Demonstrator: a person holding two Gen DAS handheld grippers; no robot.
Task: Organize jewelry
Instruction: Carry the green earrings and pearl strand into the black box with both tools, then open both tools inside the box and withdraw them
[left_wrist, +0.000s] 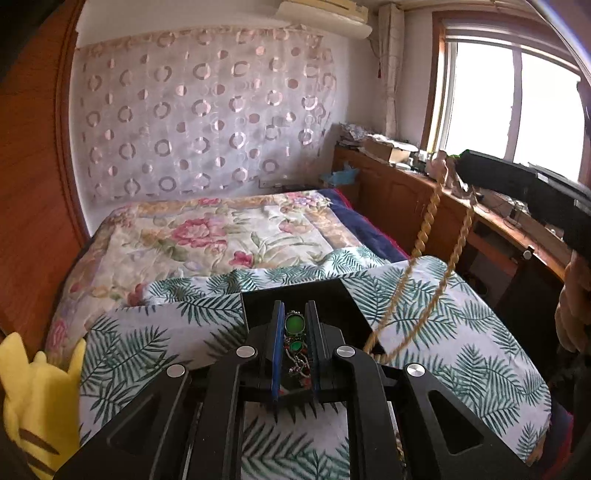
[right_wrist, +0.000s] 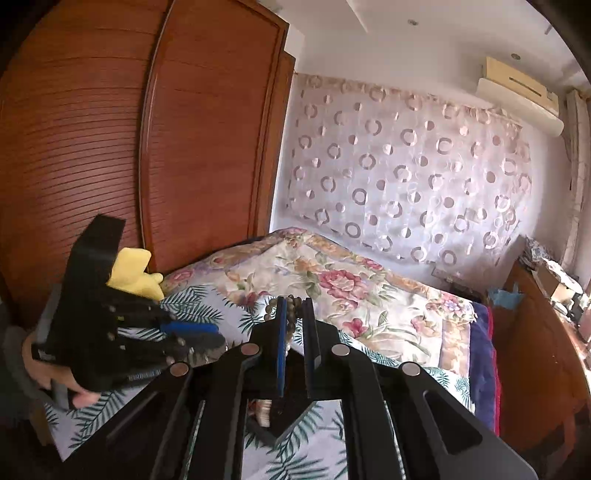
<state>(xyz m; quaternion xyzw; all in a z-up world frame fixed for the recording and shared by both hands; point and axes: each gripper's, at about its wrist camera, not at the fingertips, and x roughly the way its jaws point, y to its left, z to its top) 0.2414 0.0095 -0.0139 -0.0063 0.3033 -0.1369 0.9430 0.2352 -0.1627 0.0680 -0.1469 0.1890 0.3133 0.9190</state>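
My left gripper (left_wrist: 294, 307) is shut on a silver bracelet with green stones (left_wrist: 294, 325), held over a black tray (left_wrist: 325, 295) on the leaf-print cloth. My right gripper (left_wrist: 461, 157) shows at the upper right of the left wrist view, holding up a twisted gold bead necklace (left_wrist: 428, 221) that hangs in a loop down to the tray's right edge. In the right wrist view my right gripper (right_wrist: 295, 303) is shut on beads of that necklace (right_wrist: 291, 314). The left gripper (right_wrist: 195, 332) appears at that view's left.
The leaf-print cloth (left_wrist: 461, 325) covers a surface in front of a bed with a floral quilt (left_wrist: 207, 236). A yellow plush toy (left_wrist: 33, 398) sits at the left. A wooden wardrobe (right_wrist: 110, 147) stands left, a cluttered wooden desk (left_wrist: 406, 184) under the window at right.
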